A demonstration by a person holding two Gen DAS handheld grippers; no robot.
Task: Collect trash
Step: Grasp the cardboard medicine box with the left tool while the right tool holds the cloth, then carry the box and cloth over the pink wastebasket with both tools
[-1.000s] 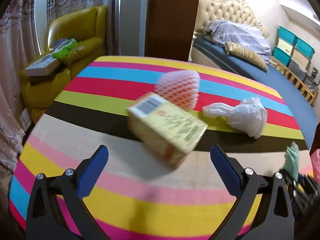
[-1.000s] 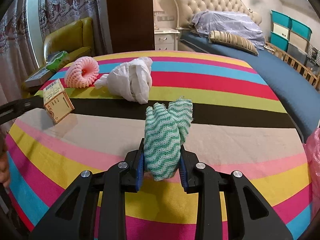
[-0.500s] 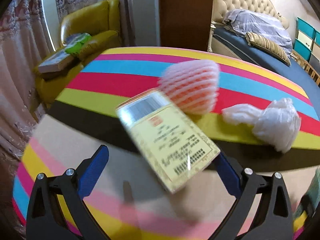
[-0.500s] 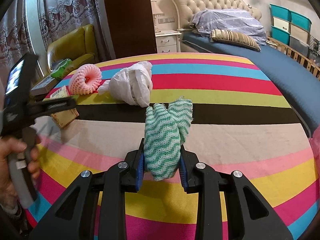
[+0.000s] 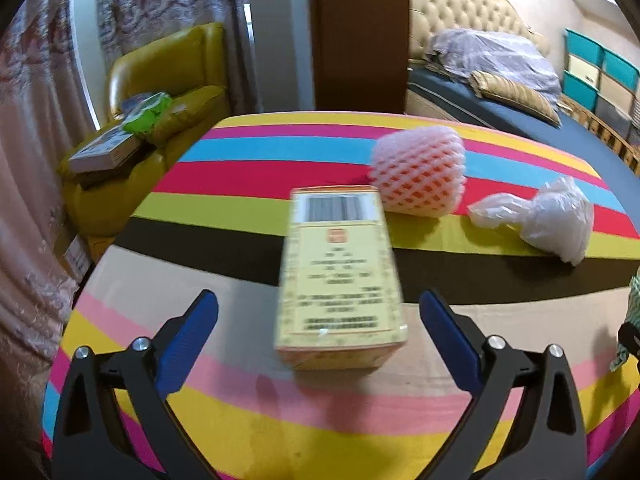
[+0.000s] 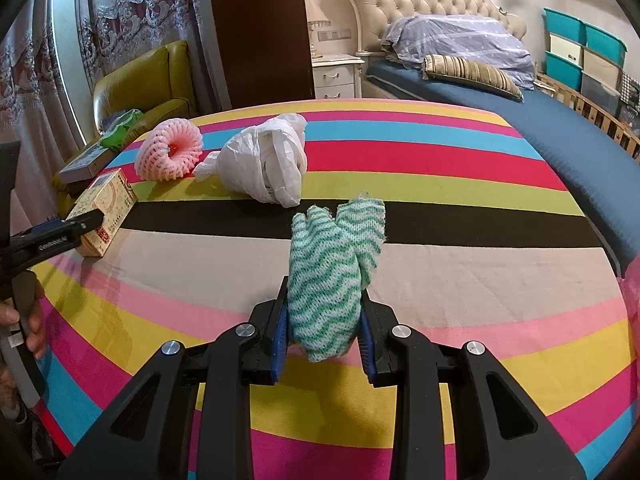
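A yellow cardboard box [image 5: 340,280] lies on the striped table [image 5: 240,412], lengthwise between the wide-open fingers of my left gripper [image 5: 320,316], untouched. It also shows in the right wrist view [image 6: 105,210], with the left gripper's finger [image 6: 56,236] beside it. Behind it lie a pink foam fruit net [image 5: 420,170] [image 6: 170,154] and a crumpled white plastic bag [image 5: 544,218] [image 6: 264,164]. My right gripper [image 6: 324,336] is shut on a green-and-white wavy cloth [image 6: 332,276], held above the table.
A yellow armchair [image 5: 160,92] with a book and green packet stands left of the table. A bed [image 6: 500,92] with pillows and a nightstand lie behind. Teal storage boxes [image 6: 576,56] stack at far right. A pink bag edge [image 6: 632,280] shows at the table's right.
My left gripper has moved closer to the box and turned, so the box now lies straight between its open fingers. The right gripper holds the cloth still.
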